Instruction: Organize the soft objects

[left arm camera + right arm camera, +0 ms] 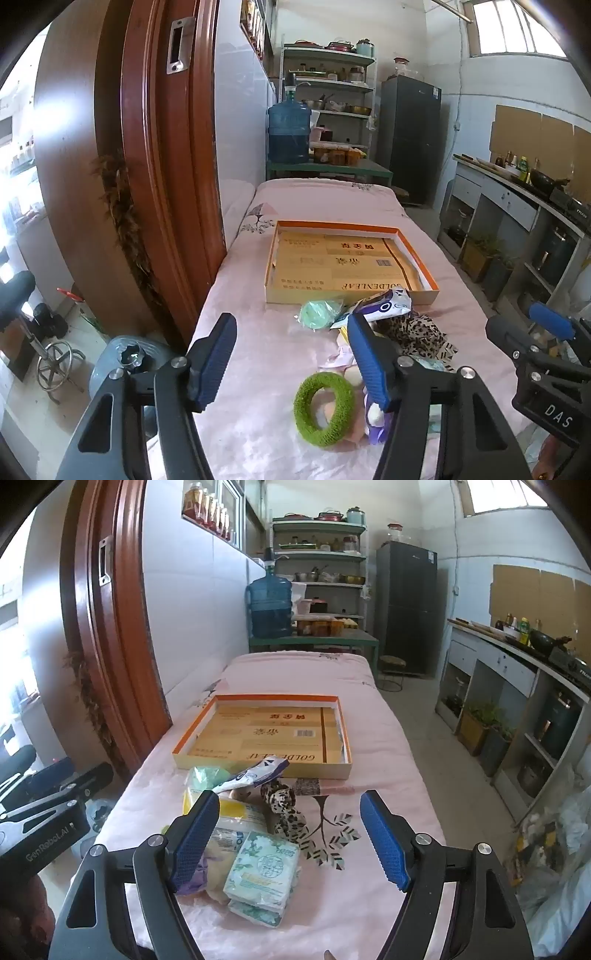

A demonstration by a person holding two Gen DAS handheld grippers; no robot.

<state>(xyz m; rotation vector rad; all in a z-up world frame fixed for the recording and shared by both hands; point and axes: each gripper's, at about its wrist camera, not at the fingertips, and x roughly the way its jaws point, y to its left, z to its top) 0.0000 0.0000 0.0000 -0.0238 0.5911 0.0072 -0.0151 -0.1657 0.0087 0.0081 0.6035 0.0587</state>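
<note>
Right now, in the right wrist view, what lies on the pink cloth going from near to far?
Tissue packs → yellow pack → leopard-print cloth → blue-and-white packet → shallow orange-rimmed box, with nothing soft in it yet.

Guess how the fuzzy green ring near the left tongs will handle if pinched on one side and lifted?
The green ring looks plush, so it probably squashes under the pads and sags into an oval. Likely light for its size. It lies flat, partly on other soft items, so rolling seems unlikely; its fuzz should grip rather than slip. Left tongs stand open above it.
</note>
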